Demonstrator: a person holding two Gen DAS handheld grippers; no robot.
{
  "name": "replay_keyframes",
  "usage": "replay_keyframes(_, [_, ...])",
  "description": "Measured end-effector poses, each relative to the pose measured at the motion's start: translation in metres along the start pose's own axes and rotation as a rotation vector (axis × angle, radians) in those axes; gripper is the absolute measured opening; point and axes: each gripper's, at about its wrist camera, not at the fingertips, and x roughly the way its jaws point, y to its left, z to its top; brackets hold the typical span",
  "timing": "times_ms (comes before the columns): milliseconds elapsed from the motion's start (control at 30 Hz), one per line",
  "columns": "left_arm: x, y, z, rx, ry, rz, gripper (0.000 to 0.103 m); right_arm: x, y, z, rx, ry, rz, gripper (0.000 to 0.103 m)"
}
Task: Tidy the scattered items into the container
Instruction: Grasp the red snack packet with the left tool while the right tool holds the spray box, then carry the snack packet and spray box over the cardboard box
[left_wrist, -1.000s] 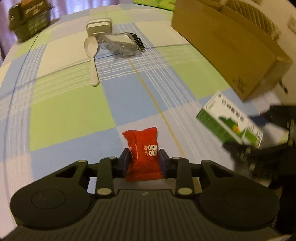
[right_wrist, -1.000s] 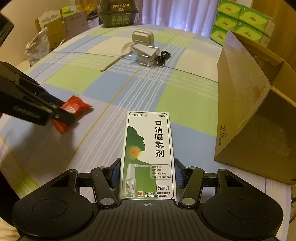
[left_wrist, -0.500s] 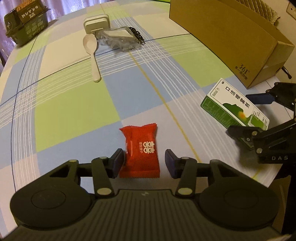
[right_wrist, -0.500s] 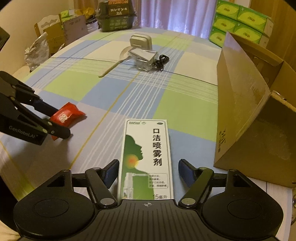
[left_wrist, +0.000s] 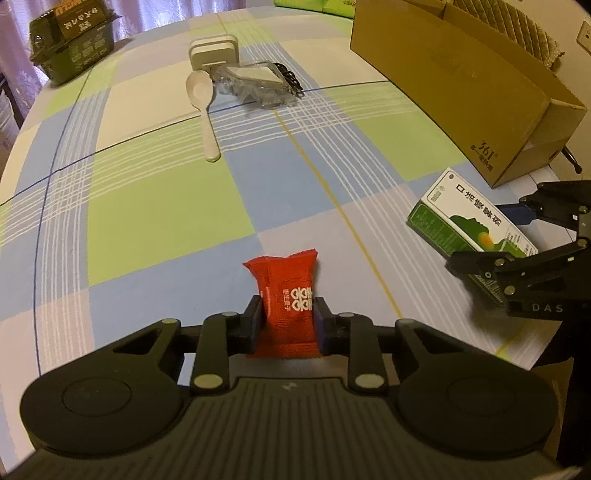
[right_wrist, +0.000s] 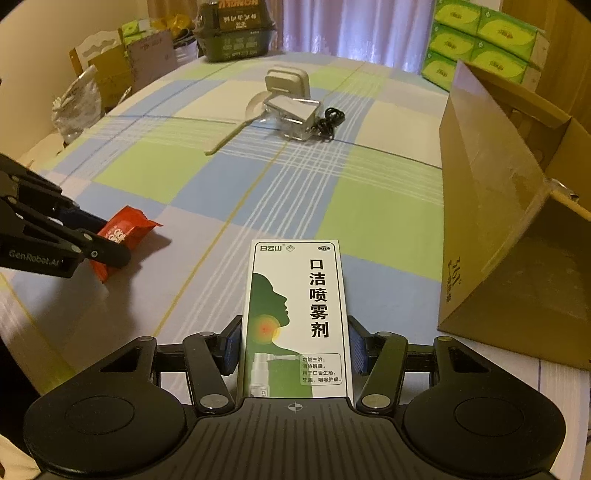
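Checked cloth in blue, green and cream covers the table (left_wrist: 155, 214) you are working over. At nine o'clock in the right wrist view, your left gripper (left_wrist: 287, 320) is closed on the red candy packet (left_wrist: 286, 295). At six o'clock, your right gripper (right_wrist: 291, 349) clamps the green-and-white spray box (right_wrist: 295, 317) flat on the cloth. At three o'clock stands the open cardboard box (right_wrist: 491, 229). Both pickups look secured; next, lift and carry each item over its rim, then let go.
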Motion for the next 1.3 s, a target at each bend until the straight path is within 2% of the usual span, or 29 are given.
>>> replay_keyframes(1300, [-0.041, -0.031, -0.015, 0.012, -0.027, 0.0, 0.023, -0.048, 0.004, -0.007, 0.058, -0.054, -0.026, 0.058])
